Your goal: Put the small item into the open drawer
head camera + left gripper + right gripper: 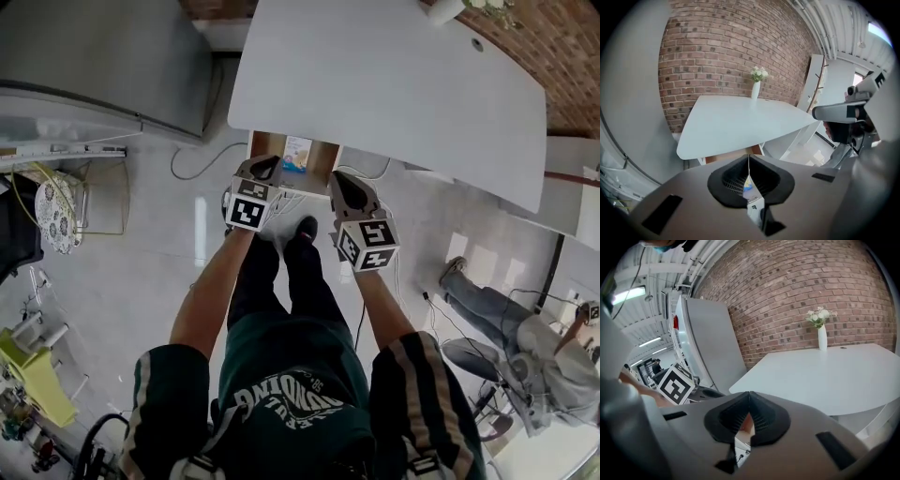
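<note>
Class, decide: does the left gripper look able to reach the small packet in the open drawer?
Probably yes: the packet lies uncovered in the drawer, and the left gripper hangs at its front, though with jaws shut.

Brick wall [717, 56] behind white table [740, 126] (vase [755, 90] atop).

I see the small packet [298, 153], white with blue and orange print, lying flat inside the open drawer [323, 162], about midway across it. The drawer is brown wood, pulled out from under the near edge of the white table [394, 84].
</note>
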